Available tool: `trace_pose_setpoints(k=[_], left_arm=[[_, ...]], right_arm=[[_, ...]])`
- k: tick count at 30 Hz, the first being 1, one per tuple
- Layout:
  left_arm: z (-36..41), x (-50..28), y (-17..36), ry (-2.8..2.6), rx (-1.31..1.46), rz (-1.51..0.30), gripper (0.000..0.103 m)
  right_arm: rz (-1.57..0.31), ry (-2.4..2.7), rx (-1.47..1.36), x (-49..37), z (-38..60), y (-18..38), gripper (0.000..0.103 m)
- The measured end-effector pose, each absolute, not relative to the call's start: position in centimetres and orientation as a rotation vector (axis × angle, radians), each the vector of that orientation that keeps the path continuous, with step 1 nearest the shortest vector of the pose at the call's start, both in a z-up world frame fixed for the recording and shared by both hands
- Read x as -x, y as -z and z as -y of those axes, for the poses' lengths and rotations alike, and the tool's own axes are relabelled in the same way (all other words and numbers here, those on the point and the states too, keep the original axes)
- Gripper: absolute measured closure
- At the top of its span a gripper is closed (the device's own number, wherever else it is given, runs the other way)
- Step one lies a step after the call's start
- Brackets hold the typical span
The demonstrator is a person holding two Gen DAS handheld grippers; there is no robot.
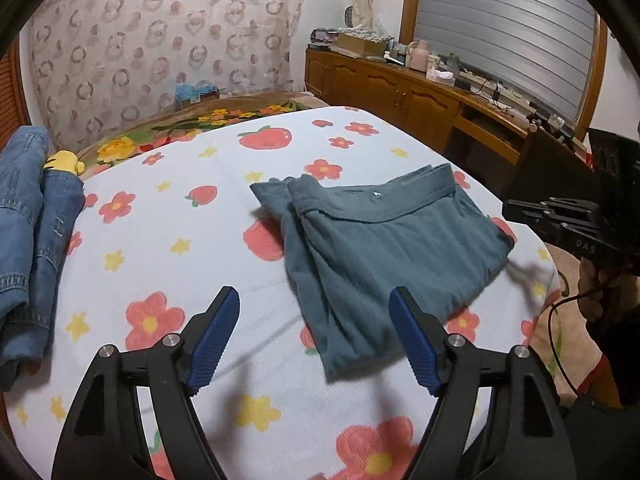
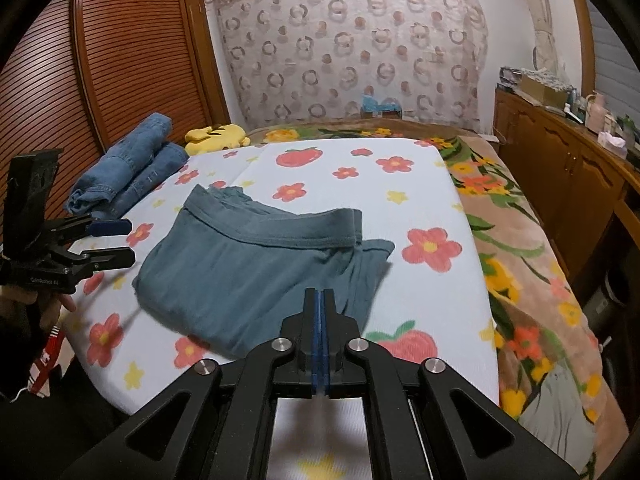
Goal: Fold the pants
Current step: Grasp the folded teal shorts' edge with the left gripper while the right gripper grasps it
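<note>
Teal pants (image 1: 380, 248) (image 2: 248, 268) lie folded into a compact rectangle on a white mat with red flowers and strawberries (image 1: 180, 220) (image 2: 420, 184), waistband on top toward the far side. My left gripper (image 1: 316, 300) (image 2: 124, 240) is open, its blue pads wide apart just short of the fold's near corner, with no cloth between them. My right gripper (image 2: 319, 292) (image 1: 508, 208) is shut, pads pressed together with nothing visible between them, its tips hovering over the pants' near edge on the opposite side.
A pile of blue denim (image 1: 24, 220) (image 2: 132, 164) and a yellow plush toy (image 2: 216, 136) sit at the mat's far left corner. A brown floral blanket (image 2: 520, 240) covers the bed beyond. A wooden cabinet (image 1: 400, 88) lines the right; a louvred wardrobe (image 2: 120, 60) stands left.
</note>
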State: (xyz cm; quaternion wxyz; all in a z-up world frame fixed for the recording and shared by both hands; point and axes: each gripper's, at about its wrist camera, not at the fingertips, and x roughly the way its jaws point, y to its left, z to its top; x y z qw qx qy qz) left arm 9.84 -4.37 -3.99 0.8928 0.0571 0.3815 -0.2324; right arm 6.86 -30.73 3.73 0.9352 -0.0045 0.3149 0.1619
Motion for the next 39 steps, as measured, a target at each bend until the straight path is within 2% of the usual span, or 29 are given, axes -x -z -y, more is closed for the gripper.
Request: trace_pose_setpoints(k=[2, 6, 8, 11, 14, 17, 19, 25, 27, 28, 30, 35, 39], left_arm=[[4.6, -10.3, 4.0, 0.484, -0.120, -0.792, 0.025], [4.9, -11.4, 4.0, 0.494, -0.115, -0.796, 0.025], [5.1, -12.0, 3.9, 0.496, -0.116, -0.792, 0.025], [5.5, -13.3, 3.8, 0.512, -0.111, -0.797, 0.026], [5.9, -14.4, 3.7, 0.536, -0.104, -0.810, 0.033], [6.5, -15.7, 3.7, 0.563, -0.100, -0.827, 0.045], [7.0, -16.7, 4.0, 0.567, -0.110, -0.841, 0.056], [7.9, -18.3, 4.6, 0.583, -0.146, -0.864, 0.076], [8.0, -18.3, 4.4, 0.597, -0.155, -0.860, 0.084], [8.1, -18.4, 4.3, 0.608, -0.158, -0.856, 0.087], [8.2, -18.3, 3.7, 0.620, -0.164, -0.836, 0.090], [7.9, -18.8, 1.8, 0.607, -0.131, -0.770, 0.090], [8.1, -21.0, 3.1, 0.570, -0.140, -0.818, 0.090]], right_arm=[[-0.646, -0.326, 0.011, -7.4, 30.7, -3.7, 0.095], [-0.655, -0.320, 0.021, -8.6, 30.6, -3.6, 0.074], [-0.658, -0.322, 0.028, -9.3, 30.5, -3.6, 0.073], [-0.659, -0.337, 0.039, -10.6, 30.4, -3.9, 0.073], [-0.670, -0.352, 0.047, -12.0, 30.2, -3.9, 0.073], [-0.691, -0.375, 0.051, -13.5, 30.0, -3.7, 0.073], [-0.703, -0.390, 0.055, -14.4, 30.0, -3.5, 0.073], [-0.748, -0.435, 0.068, -16.2, 30.3, -3.1, 0.073], [-0.753, -0.446, 0.066, -16.6, 30.5, -3.4, 0.086], [-0.754, -0.451, 0.068, -16.7, 30.5, -3.5, 0.088], [-0.744, -0.467, 0.058, -16.8, 30.7, -3.8, 0.092], [-0.665, -0.440, 0.011, -16.5, 31.1, -5.1, 0.093], [-0.688, -0.426, 0.016, -17.3, 30.7, -4.4, 0.093]])
